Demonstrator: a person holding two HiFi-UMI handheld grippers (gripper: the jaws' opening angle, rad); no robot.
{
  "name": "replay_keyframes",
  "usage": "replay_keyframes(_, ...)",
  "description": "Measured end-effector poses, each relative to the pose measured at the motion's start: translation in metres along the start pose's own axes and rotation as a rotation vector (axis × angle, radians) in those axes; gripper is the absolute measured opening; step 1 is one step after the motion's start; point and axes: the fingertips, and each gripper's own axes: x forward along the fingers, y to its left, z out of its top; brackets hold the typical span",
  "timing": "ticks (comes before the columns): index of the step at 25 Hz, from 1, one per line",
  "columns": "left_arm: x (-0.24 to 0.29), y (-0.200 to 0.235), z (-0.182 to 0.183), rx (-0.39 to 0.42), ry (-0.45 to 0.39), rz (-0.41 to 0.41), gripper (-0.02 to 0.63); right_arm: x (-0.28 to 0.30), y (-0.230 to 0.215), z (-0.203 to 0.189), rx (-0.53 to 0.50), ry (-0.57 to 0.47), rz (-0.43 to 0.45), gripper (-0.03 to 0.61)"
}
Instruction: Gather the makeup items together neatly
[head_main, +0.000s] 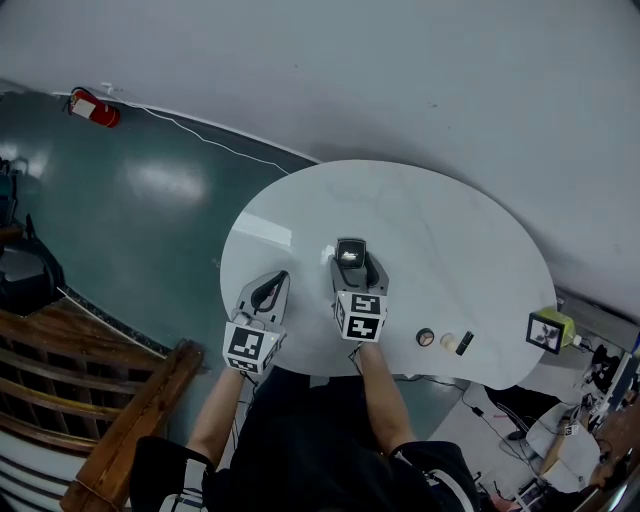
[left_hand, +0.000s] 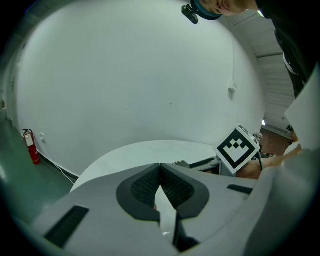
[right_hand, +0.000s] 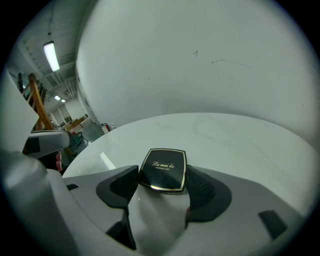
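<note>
While the left tongs (head_main: 268, 290) are hovering over the near left edge of the desk (head_main: 450, 250) with their jaws pressed together and nothing between them, the right tongs (head_main: 350, 252) are gripping a black powder compact (right_hand: 163, 170) by its two sides, above the desk's near middle. The compact is lying between the pads with its gold-edged lid facing up. Three small makeup items are sitting close together by the desk's near right edge: a dark round pot (head_main: 426, 338), a pale round piece (head_main: 448, 341) just beside it, and a short black stick (head_main: 464, 344). A yellow-green box (head_main: 548, 330) is standing at the desk's right rim. A red fire extinguisher (head_main: 93, 107) is lying on the floor, well beyond the desk's far left side.
</note>
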Motion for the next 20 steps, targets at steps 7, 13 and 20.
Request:
replay_keyframes(7, -0.012, -0.016, -0.001, 0.001, -0.009, 0.022, 0.017, -0.015, -0.005, -0.003, -0.012, -0.008, 0.023, 0.301)
replay_keyframes(13, -0.017, -0.039, 0.002, 0.017, -0.020, 0.023, 0.017, -0.030, -0.012, -0.010, -0.010, -0.014, 0.038, 0.301)
replay_keyframes(20, -0.022, -0.067, 0.002, 0.042, -0.026, 0.013, 0.017, -0.058, -0.026, -0.015, 0.009, -0.059, 0.037, 0.301)
